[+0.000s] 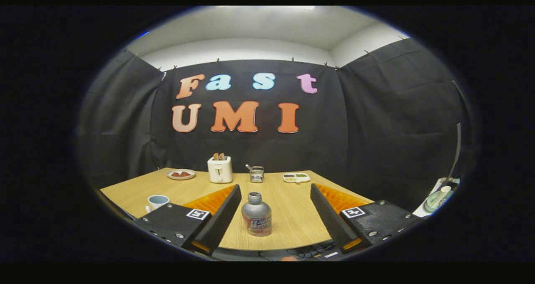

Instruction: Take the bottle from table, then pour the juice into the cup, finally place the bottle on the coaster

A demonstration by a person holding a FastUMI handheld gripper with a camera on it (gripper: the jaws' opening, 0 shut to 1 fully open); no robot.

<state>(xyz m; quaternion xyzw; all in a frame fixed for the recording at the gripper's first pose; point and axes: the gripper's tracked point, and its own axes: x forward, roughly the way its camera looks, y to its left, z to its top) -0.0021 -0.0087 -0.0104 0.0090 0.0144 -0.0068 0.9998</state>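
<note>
The gripper [276, 213] is being held low over the near end of the wooden table [292, 225], its two fingers spread wide and nothing being touched by either. The bottle [256, 215] is standing upright between them, closer to the left finger than the right, with clear gaps on both sides. The spread is judged to be kept so that the bottle's body can be taken in before any closing is done; the grasp is not yet made.

The bottle's cap appears to be off, the threaded neck being shown open, which would suit pouring. The mug [158, 201] is sitting beyond the left finger's base, near the table's left edge, well apart from the bottle, so a sideways carry is likely being called for.

At the far end, a toaster [220, 169] with bread in its slots is being flanked by a plate [180, 174] of something dark on the left and a small wire caddy [256, 173] on the right; further right a divided tray [296, 177] is lying flat.

The coaster cannot be identified with certainty. The bottle's label is too blurred to be made out, and its fill level is not being revealed through the grey body. The mug's lower part is being cut off by the left finger's mount. Off the table's right side, some pale objects are too small and distorted to be named.
</note>
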